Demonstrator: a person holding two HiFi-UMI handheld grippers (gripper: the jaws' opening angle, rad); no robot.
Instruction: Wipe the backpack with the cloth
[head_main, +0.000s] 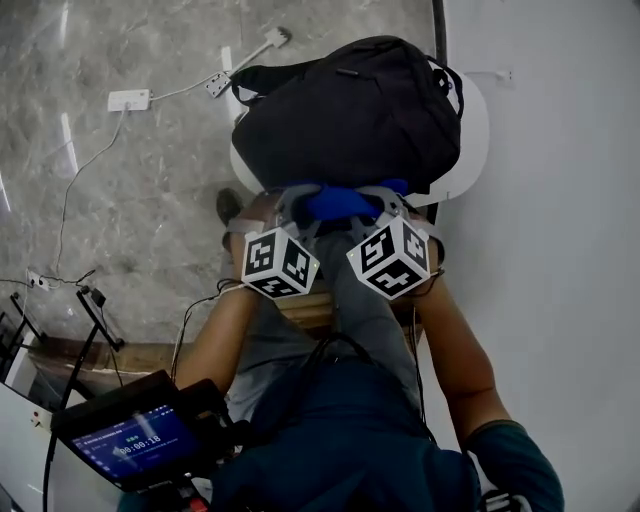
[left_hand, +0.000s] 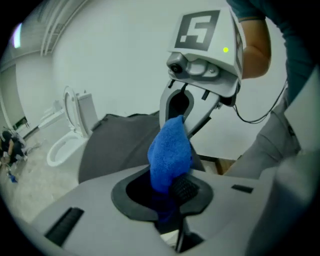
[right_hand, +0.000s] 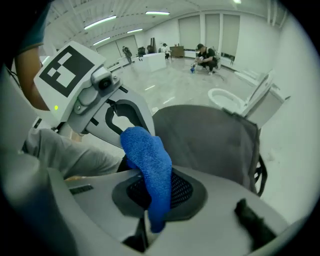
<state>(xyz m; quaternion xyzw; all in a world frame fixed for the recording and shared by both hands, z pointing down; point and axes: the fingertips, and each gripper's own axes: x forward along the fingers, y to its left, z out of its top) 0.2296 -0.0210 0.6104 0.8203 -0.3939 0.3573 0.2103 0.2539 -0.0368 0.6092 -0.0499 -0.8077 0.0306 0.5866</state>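
The left tool (left_hand: 172, 194) has its jaws pinched nearly together on one end of the blue cloth (head_main: 340, 203), and the right tool (right_hand: 156, 195) is clamped tight on the other end, so the cloth spans between them. The black backpack (head_main: 350, 110) sits on a white toilet (head_main: 478, 140) at twelve o'clock from both tools, just beyond the cloth. Wiping looks about to begin: the next move is to press the cloth onto the bag's near side and drag it across

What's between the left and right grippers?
The blue cloth, bunched and gripped by both the left gripper and right gripper; head view shows it, backpack just beyond.
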